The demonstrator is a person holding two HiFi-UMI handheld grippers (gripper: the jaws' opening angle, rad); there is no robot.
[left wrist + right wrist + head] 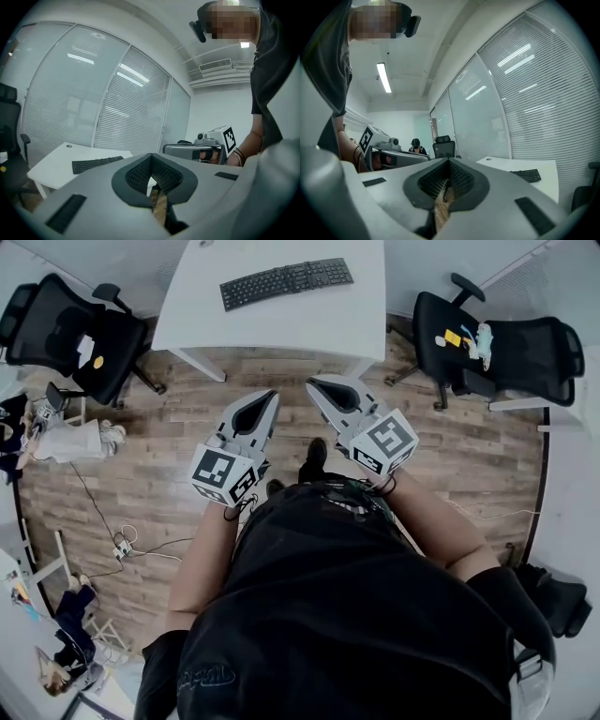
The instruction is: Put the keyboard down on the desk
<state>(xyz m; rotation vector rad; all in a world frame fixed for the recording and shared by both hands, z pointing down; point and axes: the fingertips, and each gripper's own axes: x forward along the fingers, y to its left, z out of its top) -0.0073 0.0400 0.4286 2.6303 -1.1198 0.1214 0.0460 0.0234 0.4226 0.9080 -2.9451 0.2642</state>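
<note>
Black slab keyboard (286,282): flat, slanted on smooth white desk (281,329), well apart from both tools | left gripper (270,397): grey wedge jaws pressed together, ribbed pads meeting, nothing between | right gripper (314,385): jaws likewise closed, empty | both over wood-plank floor (169,427), tips pointing deskward

From the head, we look steeply down past the left gripper (271,397) and right gripper (313,383) to the floor (141,474), with the desk (281,324) at the top edge. Each gripper camera sits close behind its jaws, facing forward. Both share the desk and keyboard (96,164), and each catches the other gripper.
</note>
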